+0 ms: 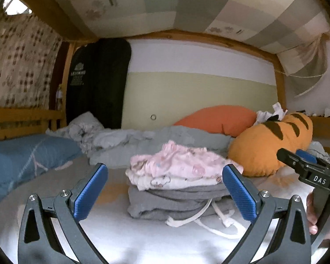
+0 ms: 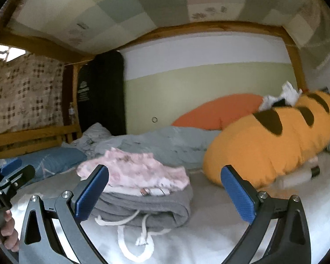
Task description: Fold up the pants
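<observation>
Folded grey pants (image 1: 176, 204) with a loose white drawstring (image 1: 220, 222) lie on the white bed sheet (image 1: 143, 237). A folded pink printed garment (image 1: 176, 167) rests on top of them. My left gripper (image 1: 165, 189) is open just in front of the stack, holding nothing. In the right wrist view the grey pants (image 2: 147, 204) and the pink garment (image 2: 132, 171) sit left of centre. My right gripper (image 2: 165, 189) is open and empty, its left finger over the stack's left edge. Each gripper shows in the other's view: the right gripper (image 1: 294, 156) and the left gripper (image 2: 19, 167).
A striped orange plush pillow (image 2: 264, 145) lies right of the stack, with a white bottle (image 2: 297, 176) beside it. Behind are a rumpled grey blanket (image 1: 143, 140), an orange pillow (image 1: 220, 118) and a blue pillow (image 1: 22, 160). A wooden bed frame (image 1: 22, 116) and wall enclose the bed. A hand (image 1: 312, 217) holds the right gripper.
</observation>
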`<state>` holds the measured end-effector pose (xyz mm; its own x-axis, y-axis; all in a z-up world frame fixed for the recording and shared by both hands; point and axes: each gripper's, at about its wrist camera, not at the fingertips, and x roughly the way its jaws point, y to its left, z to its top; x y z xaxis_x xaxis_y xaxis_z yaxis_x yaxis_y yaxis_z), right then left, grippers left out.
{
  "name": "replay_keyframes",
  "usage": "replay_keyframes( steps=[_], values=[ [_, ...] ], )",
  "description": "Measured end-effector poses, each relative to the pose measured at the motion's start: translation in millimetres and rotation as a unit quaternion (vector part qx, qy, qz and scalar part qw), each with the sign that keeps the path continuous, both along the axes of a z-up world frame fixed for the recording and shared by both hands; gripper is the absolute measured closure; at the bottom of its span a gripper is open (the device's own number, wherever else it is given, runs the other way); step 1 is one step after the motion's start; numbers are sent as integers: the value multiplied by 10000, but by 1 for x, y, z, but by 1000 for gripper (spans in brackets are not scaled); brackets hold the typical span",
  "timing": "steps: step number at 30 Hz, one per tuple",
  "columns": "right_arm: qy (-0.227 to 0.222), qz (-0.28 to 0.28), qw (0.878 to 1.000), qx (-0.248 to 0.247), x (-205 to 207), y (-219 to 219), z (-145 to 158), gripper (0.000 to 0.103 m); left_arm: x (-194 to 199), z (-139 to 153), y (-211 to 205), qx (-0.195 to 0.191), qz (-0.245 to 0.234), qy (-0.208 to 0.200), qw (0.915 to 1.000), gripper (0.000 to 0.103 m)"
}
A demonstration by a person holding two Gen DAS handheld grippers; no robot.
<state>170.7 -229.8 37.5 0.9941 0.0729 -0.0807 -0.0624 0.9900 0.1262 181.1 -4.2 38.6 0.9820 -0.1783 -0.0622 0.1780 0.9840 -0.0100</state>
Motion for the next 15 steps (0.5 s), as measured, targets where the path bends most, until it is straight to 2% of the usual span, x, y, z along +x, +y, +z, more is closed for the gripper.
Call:
replay_keyframes(
  steps=[4,10,15],
  values=[
    [229,6,9995,-214,12,0,-18,1,9,-18,-1,44,291,129,9995,0],
    [356,47,9981,-497,18,12,-30,1,10,-26,-12,304,236,192,9991,0],
    [402,29,9983,-415,19,9,-30,1,10,-26,-11,248,232,193,9992,0]
  ],
)
